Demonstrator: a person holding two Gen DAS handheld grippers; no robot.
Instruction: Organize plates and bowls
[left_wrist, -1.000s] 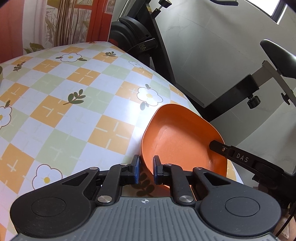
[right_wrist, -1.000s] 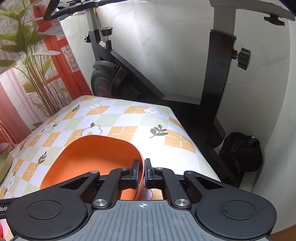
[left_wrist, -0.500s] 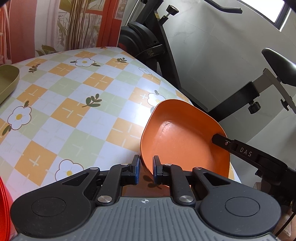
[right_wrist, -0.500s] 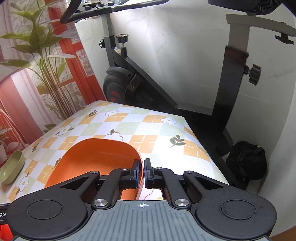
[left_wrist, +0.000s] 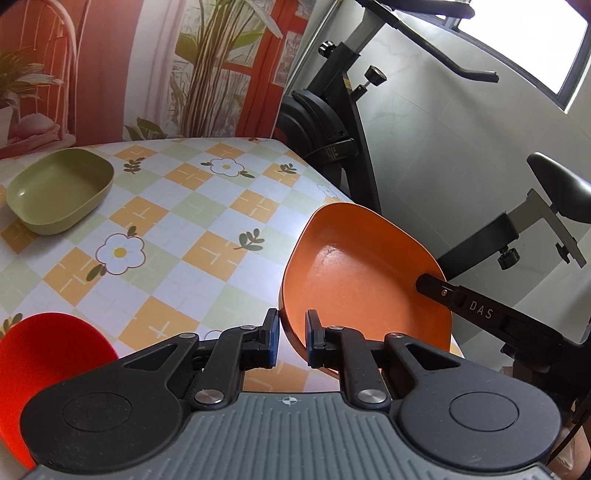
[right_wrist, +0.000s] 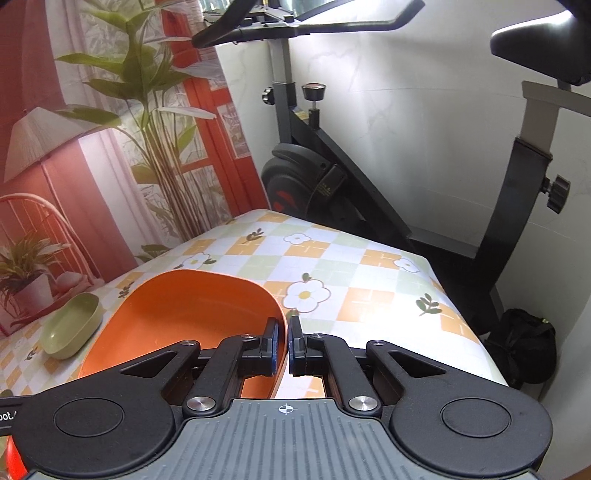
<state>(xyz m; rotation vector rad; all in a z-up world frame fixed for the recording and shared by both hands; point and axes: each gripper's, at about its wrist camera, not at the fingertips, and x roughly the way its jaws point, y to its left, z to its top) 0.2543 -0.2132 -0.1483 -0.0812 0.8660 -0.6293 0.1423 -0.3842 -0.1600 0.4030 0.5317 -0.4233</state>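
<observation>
An orange bowl (left_wrist: 365, 273) hangs tilted above the right end of the checkered table (left_wrist: 177, 236). My left gripper (left_wrist: 291, 338) is shut on its near rim. In the right wrist view the same orange bowl (right_wrist: 192, 317) fills the lower left, and my right gripper (right_wrist: 287, 341) is shut on its right rim. The right gripper's finger shows in the left wrist view at the bowl's far side. A green bowl (left_wrist: 59, 190) sits on the table at the far left; the green bowl (right_wrist: 70, 325) also appears left in the right wrist view. A red dish (left_wrist: 44, 354) lies near the front left.
An exercise bike (left_wrist: 343, 140) stands just past the table's right edge, its seat (left_wrist: 561, 192) near the bowl. A printed backdrop with plants (right_wrist: 110, 129) hangs behind the table. A black bag (right_wrist: 524, 350) lies on the floor to the right.
Both grippers have lifted the orange bowl higher off the table and drawn back. The green bowl and the red dish have come into view on the left.
</observation>
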